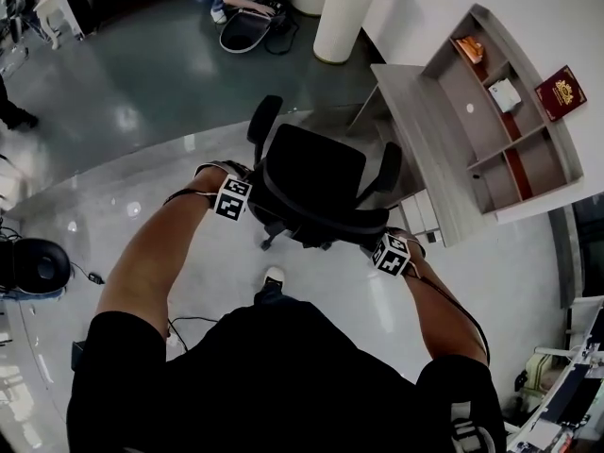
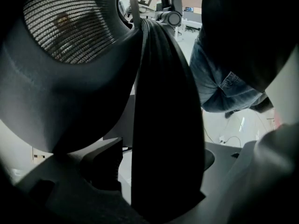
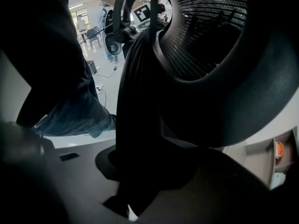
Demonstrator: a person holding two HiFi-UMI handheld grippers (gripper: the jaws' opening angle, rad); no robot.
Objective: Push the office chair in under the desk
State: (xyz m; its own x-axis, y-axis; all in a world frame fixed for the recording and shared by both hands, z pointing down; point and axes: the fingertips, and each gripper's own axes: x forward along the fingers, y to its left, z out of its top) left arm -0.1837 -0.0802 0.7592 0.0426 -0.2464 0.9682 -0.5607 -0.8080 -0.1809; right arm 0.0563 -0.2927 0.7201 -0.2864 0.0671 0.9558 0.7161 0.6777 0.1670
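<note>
The person stands behind the black office chair (image 1: 316, 179) with a tool in each hand. Both tools point down at the top edge of the chair back (image 2: 163, 125).

The left gripper (image 1: 233, 199) sits over one end of that edge. The edge runs between its jaws, but they are loose: one pad (image 2: 103, 164) stands just off the edge, and a thin strip of bright floor shows between them. The mesh of the chair back (image 2: 70, 27) bulges out just beside this tool.

The right gripper (image 1: 392, 255) sits over the other end of the edge. Its jaws are squeezed onto the edge, which fills the space between them.

The chair is right in front of both tools, its seat on the far side of the back. The grey desk (image 1: 415, 159) is past the chair, closer to the right gripper than to the left one. The chair is near the desk's corner and not under it yet
</note>
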